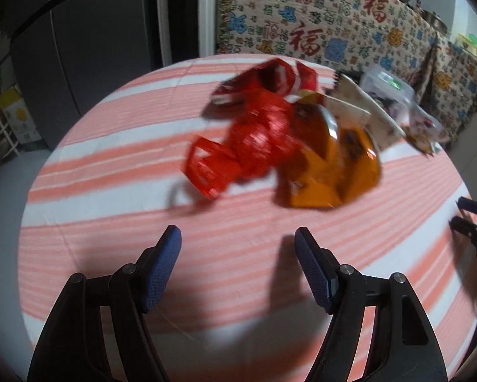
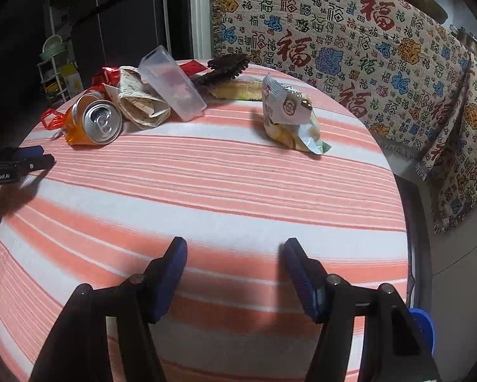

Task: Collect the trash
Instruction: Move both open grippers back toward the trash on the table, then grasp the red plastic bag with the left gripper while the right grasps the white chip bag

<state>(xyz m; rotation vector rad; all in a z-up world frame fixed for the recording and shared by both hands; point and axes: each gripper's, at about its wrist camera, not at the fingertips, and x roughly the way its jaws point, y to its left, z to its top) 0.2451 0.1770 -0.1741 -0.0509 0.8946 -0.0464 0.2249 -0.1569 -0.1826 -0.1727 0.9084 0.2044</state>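
Trash lies on a round table with a pink-and-white striped cloth. In the left wrist view a red plastic bag lies next to an orange can on its side, with a red wrapper behind them. My left gripper is open and empty, short of the bag. In the right wrist view the can, crumpled paper, a clear plastic box and a snack packet lie at the far side. My right gripper is open and empty over bare cloth.
A patterned cloth covers furniture behind the table. A dark fridge and a shelf rack stand at the back left. A blue object shows below the table's right edge. The left gripper shows at the left edge.
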